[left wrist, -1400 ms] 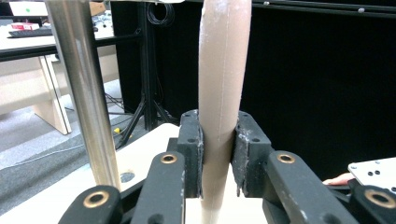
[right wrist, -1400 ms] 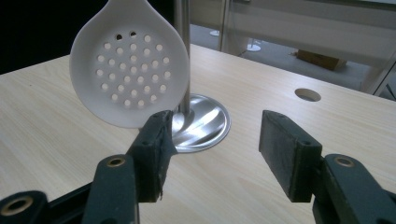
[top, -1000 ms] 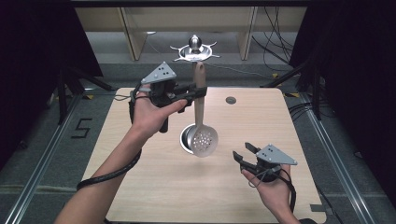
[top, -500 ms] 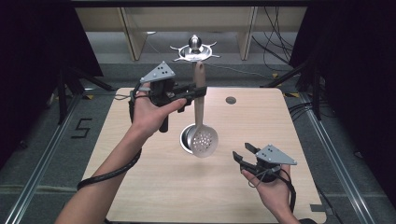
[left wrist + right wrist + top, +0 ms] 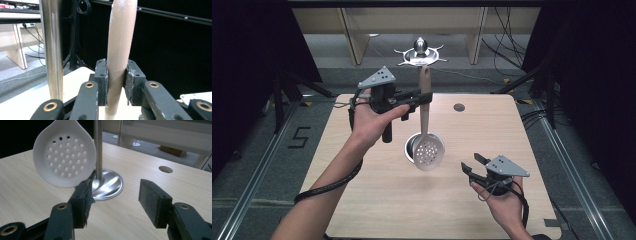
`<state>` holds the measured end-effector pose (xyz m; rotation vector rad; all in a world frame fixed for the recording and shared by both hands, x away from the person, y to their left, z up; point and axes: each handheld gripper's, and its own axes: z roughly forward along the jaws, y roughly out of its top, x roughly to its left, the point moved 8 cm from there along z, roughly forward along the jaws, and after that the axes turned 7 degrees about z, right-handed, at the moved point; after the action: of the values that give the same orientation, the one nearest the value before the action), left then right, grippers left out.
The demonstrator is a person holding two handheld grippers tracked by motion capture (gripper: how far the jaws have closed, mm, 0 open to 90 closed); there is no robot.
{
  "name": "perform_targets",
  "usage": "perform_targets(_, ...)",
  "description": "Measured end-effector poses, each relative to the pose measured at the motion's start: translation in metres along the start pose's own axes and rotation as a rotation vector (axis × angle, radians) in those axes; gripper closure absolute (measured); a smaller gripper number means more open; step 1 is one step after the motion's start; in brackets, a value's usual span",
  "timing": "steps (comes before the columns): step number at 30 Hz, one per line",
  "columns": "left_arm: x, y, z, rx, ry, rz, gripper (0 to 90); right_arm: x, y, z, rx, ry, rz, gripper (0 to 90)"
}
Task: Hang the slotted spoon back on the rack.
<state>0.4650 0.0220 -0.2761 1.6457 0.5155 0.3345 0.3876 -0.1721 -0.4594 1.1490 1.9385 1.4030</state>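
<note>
Skimmer (image 5: 428,145) hangs bowl-down over table (image 5: 362,200) beside steel stand (image 5: 98,150), handle clamped in left gripper (image 5: 419,100). Right gripper (image 5: 472,167) near the table's right edge, jaws wide apart, empty.

You face a pale wood-grain tabletop (image 5: 362,200) on grey carpeted floor (image 5: 257,150); black curtains (image 5: 592,75) flank both sides.

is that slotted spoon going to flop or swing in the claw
Probably stiff: the slotted spoon hangs straight, handle up, from the left claw. It looks like light plastic. Pinched only at the smooth handle, it might pivot or slip.
</note>
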Motion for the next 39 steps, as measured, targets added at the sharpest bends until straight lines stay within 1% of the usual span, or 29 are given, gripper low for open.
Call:
perform_targets(1,0.000,0.000,0.000,-0.002,-0.002,-0.003,73.1,-0.001,0.001,0.000,-0.005,-0.002,-0.013,45.1)
perform_targets(2,0.001,0.000,0.000,-0.004,-0.002,-0.006,73.0,0.001,-0.001,0.000,0.013,0.010,0.006,45.1)
perform_targets(3,0.001,0.000,0.000,-0.004,0.000,-0.009,72.9,0.001,-0.001,0.000,0.008,0.014,0.006,45.1)
perform_targets(4,0.001,-0.001,0.000,-0.006,0.002,-0.011,72.8,0.003,-0.001,0.000,0.010,0.020,0.021,45.1)
perform_targets(7,0.003,-0.001,0.000,-0.011,0.002,-0.018,72.3,0.001,-0.002,0.000,0.017,0.010,0.008,45.1)
perform_targets(8,0.003,-0.001,0.000,-0.012,0.003,-0.021,72.1,0.002,-0.002,-0.001,0.021,0.013,0.024,45.1)
perform_targets(9,0.004,-0.001,0.000,-0.014,0.001,-0.021,71.8,0.001,-0.002,-0.001,0.020,0.011,0.015,45.1)
perform_targets(10,0.004,-0.001,0.000,-0.016,0.003,-0.026,71.6,-0.001,-0.001,0.000,0.015,0.006,-0.008,45.0)
perform_targets(11,0.005,-0.002,0.000,-0.019,0.006,-0.029,71.4,0.001,-0.002,0.000,0.020,0.013,0.004,45.0)
perform_targets(13,0.006,-0.002,-0.001,-0.025,0.008,-0.031,70.9,0.000,-0.002,0.000,0.022,0.012,0.007,45.1)
perform_targets(14,0.006,-0.002,-0.001,-0.027,0.011,-0.035,70.7,-0.001,-0.001,0.000,0.011,0.007,-0.007,45.1)
perform_targets(15,0.006,-0.002,-0.001,-0.028,0.012,-0.036,70.5,-0.001,-0.001,0.000,0.015,0.009,-0.012,45.1)
perform_targets(18,0.008,-0.002,-0.001,-0.036,0.012,-0.049,69.6,-0.001,-0.002,0.000,0.016,0.007,-0.005,45.0)
perform_targets(19,0.008,-0.002,-0.001,-0.042,0.011,-0.057,69.2,-0.002,-0.002,0.000,0.014,0.006,-0.014,45.1)
perform_targets(20,0.009,-0.002,-0.001,-0.045,0.012,-0.064,68.8,0.000,-0.003,0.000,0.022,0.008,0.004,45.1)
perform_targets(21,0.009,-0.002,-0.001,-0.051,0.011,-0.073,68.3,0.001,-0.003,0.000,0.024,0.014,0.009,45.1)
perform_targets(23,0.010,-0.002,-0.001,-0.056,0.012,-0.080,67.7,0.001,-0.003,0.001,0.028,0.018,0.009,45.0)
perform_targets(26,0.011,-0.003,-0.001,-0.058,0.017,-0.087,67.2,0.000,-0.003,0.001,0.027,0.010,0.000,45.0)
perform_targets(27,0.011,-0.003,-0.001,-0.059,0.017,-0.088,67.2,0.000,-0.003,0.001,0.027,0.010,0.000,45.1)
perform_targets(29,0.014,-0.006,0.000,-0.045,0.036,-0.078,67.2,0.001,-0.003,0.002,0.011,0.016,0.005,45.0)
perform_targets(30,0.015,-0.006,0.000,-0.049,0.038,-0.085,67.1,0.002,-0.003,0.003,0.014,0.023,0.010,45.0)
perform_targets(31,0.015,-0.006,0.000,-0.051,0.038,-0.084,66.8,0.002,-0.004,0.003,0.015,0.024,0.013,45.0)
perform_targets(32,0.015,-0.006,0.000,-0.051,0.041,-0.081,66.7,0.001,-0.004,0.002,0.025,0.015,0.009,45.0)
perform_targets(37,0.016,-0.007,0.000,-0.053,0.051,-0.078,66.3,0.001,-0.004,0.002,0.028,0.016,0.015,45.0)
perform_targets(38,0.015,-0.007,0.000,-0.053,0.055,-0.071,66.3,0.000,-0.003,0.003,0.012,0.003,0.003,45.0)
perform_targets(39,0.015,-0.008,0.000,-0.051,0.059,-0.064,66.3,0.001,-0.004,0.003,0.012,0.010,0.012,45.0)
